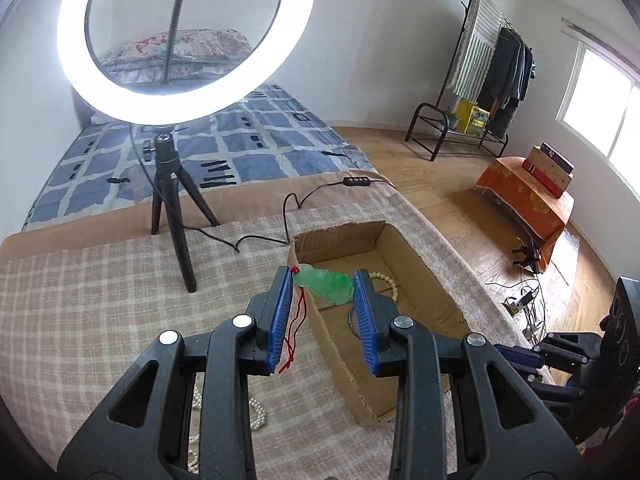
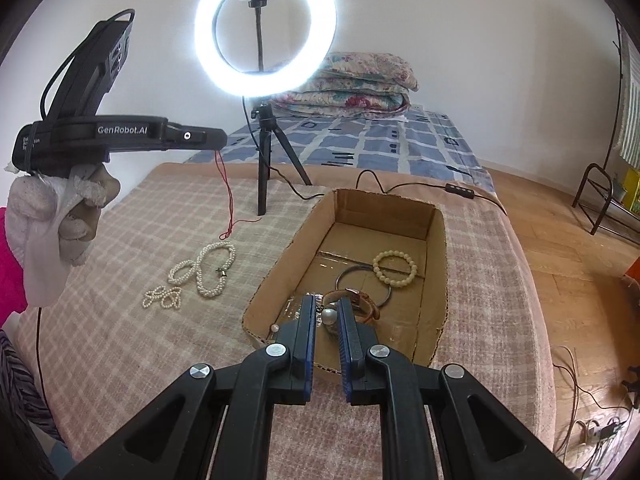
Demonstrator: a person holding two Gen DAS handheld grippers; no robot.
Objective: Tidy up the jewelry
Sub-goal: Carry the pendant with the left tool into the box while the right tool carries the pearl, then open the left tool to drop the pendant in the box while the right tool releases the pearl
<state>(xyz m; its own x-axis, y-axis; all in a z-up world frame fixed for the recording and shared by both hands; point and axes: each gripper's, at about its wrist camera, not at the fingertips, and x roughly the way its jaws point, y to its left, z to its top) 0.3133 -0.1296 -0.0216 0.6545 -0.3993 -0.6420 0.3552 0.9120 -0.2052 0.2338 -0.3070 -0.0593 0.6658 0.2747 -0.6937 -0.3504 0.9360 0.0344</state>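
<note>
While our left tongs (image 1: 322, 280) clamp the green jade pendant (image 1: 328, 285) above the cardboard box (image 1: 424, 264), its red cord (image 1: 294, 332) dangling at 7 o'clock, our right tongs (image 2: 326, 312) stand narrowly parted around a pearl (image 2: 329, 316). The left handle reads "GenRobot.AI".

A: Where is the light coming from?

B: Mostly the ring light (image 1: 184, 36), lit and blown out to pure white in both views, with a soft halo on the wall behind it. Daylight also enters through the window (image 1: 600, 108), overexposed too.

A: Any shadows?

B: Soft and faint; the tripod (image 2: 266, 160) casts barely any on the checked blanket (image 2: 120, 320). The wooden floor (image 1: 460, 200) shows a mild sheen.

A: Picture quality?

B: Bright, fairly sharp at center. Strong fisheye bending; dark vignette at the corners, and the edges smear.
</note>
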